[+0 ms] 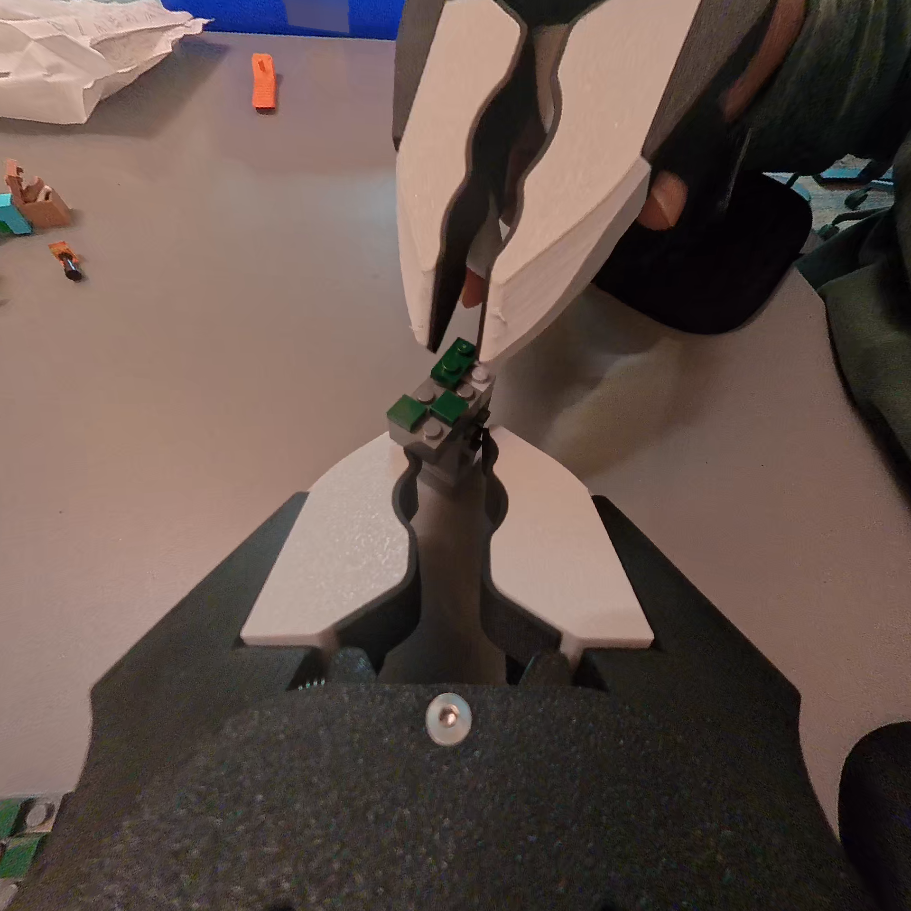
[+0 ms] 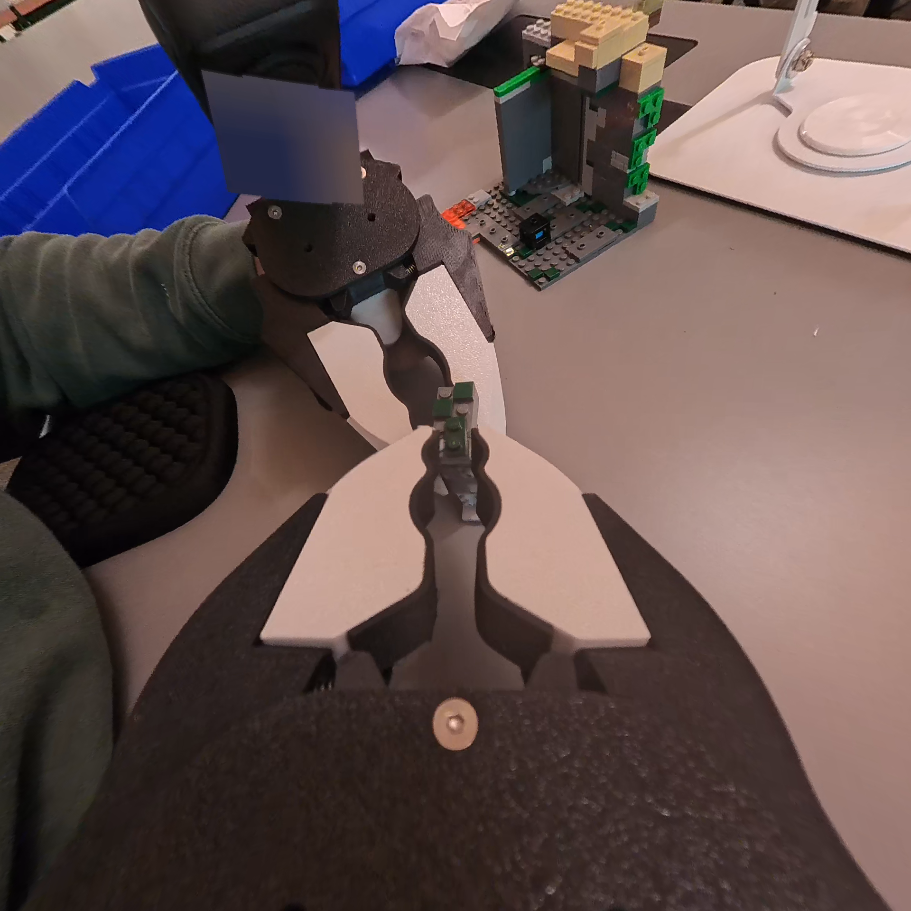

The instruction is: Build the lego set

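So the left gripper (image 1: 446, 443) has its white fingers pinched tight on the base of a small grey brick sub-assembly with dark green tiles on top (image 1: 438, 414), holding it up off the grey tabletop (image 1: 197, 394); the right gripper (image 1: 456, 347) comes in from the far side, nearly closed, and its tips look clamped on a little dark green two-stud plate (image 1: 453, 362) sitting at the far end of that assembly; I can't tell whether the plate is fully seated or just resting on the studs.

To do this bit well, I'd say line the plate's underside square over the grey studs first, then push straight down along the stud axis; any twist and it'll seat crooked or pop the green tiles off; the left grip needs to hold firm low down so the press doesn't lever the stack out.

Pose-wise: the left one lies low and roughly level, fingers pointing away; the right one is tipped steeply nose-down, a green sleeve (image 1: 838, 74) behind it.

The big part-built model with tan roof and grey walls (image 2: 586, 138) stands well apart on the table; a loose orange piece (image 1: 263, 81) lies far off too.
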`<state>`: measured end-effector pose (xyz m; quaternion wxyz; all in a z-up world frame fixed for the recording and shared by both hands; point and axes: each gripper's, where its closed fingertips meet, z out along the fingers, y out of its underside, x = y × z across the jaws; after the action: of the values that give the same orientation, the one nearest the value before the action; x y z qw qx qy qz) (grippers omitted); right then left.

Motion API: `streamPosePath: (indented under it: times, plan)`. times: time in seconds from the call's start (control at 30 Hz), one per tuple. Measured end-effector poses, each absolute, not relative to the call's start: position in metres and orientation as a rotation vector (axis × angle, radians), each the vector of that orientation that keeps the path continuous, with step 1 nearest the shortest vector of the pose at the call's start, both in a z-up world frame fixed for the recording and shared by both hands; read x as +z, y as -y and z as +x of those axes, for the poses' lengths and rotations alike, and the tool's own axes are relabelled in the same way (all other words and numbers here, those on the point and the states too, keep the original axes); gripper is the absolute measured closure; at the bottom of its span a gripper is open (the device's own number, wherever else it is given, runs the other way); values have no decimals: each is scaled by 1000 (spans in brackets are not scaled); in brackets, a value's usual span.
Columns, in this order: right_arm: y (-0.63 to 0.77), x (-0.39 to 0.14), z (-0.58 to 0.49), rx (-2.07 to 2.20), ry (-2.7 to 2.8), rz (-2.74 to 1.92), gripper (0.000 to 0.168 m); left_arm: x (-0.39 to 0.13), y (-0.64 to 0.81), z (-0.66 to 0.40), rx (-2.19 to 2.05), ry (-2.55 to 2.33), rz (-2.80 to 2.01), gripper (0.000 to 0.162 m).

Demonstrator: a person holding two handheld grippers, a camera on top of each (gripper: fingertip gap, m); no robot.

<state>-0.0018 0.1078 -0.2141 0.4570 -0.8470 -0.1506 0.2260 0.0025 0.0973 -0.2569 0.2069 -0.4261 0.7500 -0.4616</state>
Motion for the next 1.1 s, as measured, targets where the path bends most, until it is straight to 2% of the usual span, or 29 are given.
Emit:
streamPosePath:
  times: [0.2,0.3,0.37,0.87,1.1]
  plan:
    - [-111,-201,3,728,379,-2072,155,-257,-97,3,-1284,-2089,-1186,140]
    - [-110,-206,1,778,411,-2099,162,-257,-97,3,-1283,-2087,-1192,140]
    - [-111,-206,1,719,458,-2085,168,-257,-97,3,-1283,-2085,-1195,140]
    - [-110,-214,3,385,634,-2135,168,-258,-97,4,-1282,-2076,-1217,140]
    - [-112,-215,2,371,603,-2162,168,-258,-96,5,-1270,-2067,-1230,140]
